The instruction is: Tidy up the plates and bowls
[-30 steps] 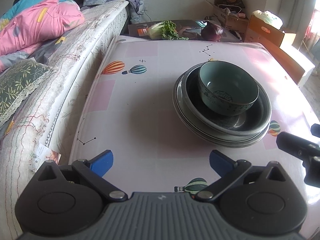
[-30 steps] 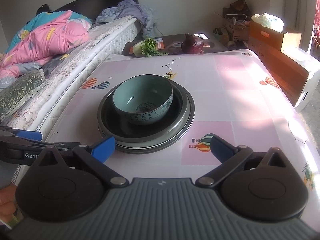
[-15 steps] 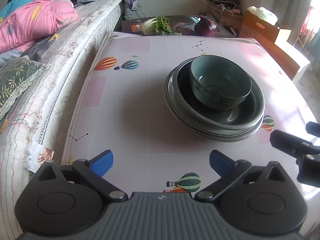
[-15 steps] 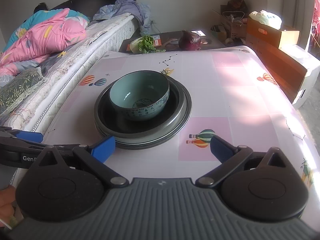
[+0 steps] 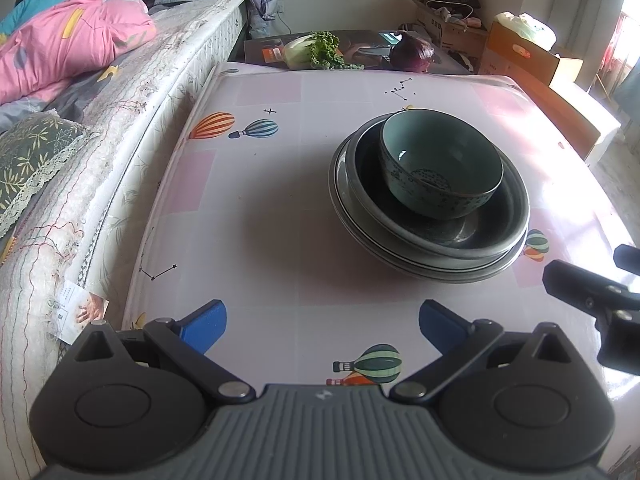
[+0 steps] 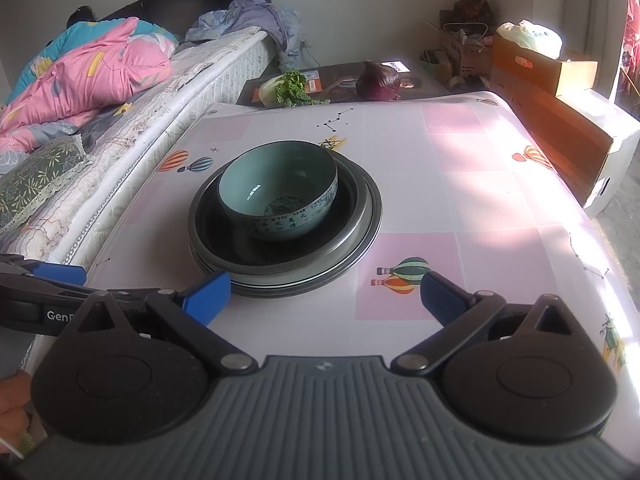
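A teal bowl point(image 5: 440, 168) sits inside a stack of dark grey plates point(image 5: 400, 248) on the balloon-print table point(image 5: 260, 208). The bowl point(image 6: 280, 196) and the plates point(image 6: 360, 248) also show in the right wrist view. My left gripper point(image 5: 322, 326) is open and empty above the table's near edge, left of the stack. My right gripper point(image 6: 324, 298) is open and empty just in front of the stack, and its left fingertip point(image 6: 206, 296) lies close to the plates' rim. Each gripper shows at the edge of the other's view.
A bed with a pink quilt point(image 5: 68, 44) runs along the table's left side. Leafy greens point(image 5: 316, 50) and a purple cabbage point(image 5: 412, 54) lie on a dark surface behind the table. Cardboard boxes point(image 6: 552, 120) stand to the right.
Both grippers have shifted slightly in front of the stack, staying open and empty. The bowl and plates have not moved.
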A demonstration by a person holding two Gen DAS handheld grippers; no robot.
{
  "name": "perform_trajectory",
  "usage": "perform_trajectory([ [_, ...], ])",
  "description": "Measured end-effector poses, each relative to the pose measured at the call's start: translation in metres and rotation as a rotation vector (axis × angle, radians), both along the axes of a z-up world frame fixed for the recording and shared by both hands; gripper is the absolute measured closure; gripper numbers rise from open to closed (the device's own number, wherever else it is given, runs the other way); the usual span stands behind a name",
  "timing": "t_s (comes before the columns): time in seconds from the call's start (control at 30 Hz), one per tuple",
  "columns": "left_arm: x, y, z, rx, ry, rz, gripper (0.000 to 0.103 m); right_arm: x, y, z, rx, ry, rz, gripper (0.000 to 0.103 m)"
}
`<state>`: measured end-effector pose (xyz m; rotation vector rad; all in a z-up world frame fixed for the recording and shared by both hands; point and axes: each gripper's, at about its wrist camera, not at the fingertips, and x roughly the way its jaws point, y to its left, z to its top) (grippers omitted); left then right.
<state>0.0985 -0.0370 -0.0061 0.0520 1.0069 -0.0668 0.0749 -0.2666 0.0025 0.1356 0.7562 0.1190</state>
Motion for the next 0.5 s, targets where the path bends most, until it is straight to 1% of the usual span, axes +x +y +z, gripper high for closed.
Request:
perform_trajectory([
  [0.5,-0.0003,0.0001,-0.0021,-0.001,0.002,0.002,0.0,-0.001,0.0009,-0.0004,0.001,0.006,0.001,0.001],
])
